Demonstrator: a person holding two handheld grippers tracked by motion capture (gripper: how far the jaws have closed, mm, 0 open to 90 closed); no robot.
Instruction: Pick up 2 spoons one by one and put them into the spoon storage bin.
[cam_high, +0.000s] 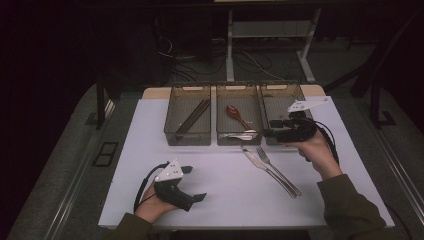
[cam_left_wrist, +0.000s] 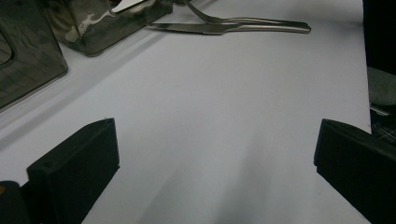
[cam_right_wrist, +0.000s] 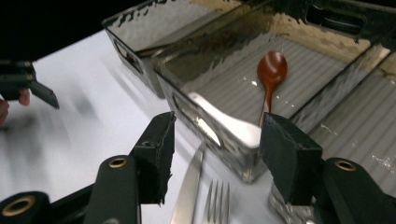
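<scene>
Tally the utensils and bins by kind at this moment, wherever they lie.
Bins: 3, left, middle, right
Chopsticks: 1 pair, left bin
Spoons: 2, brown and white, middle bin
Knives: 1, on the table
Forks: 1, beside the knife
Total: 8
</scene>
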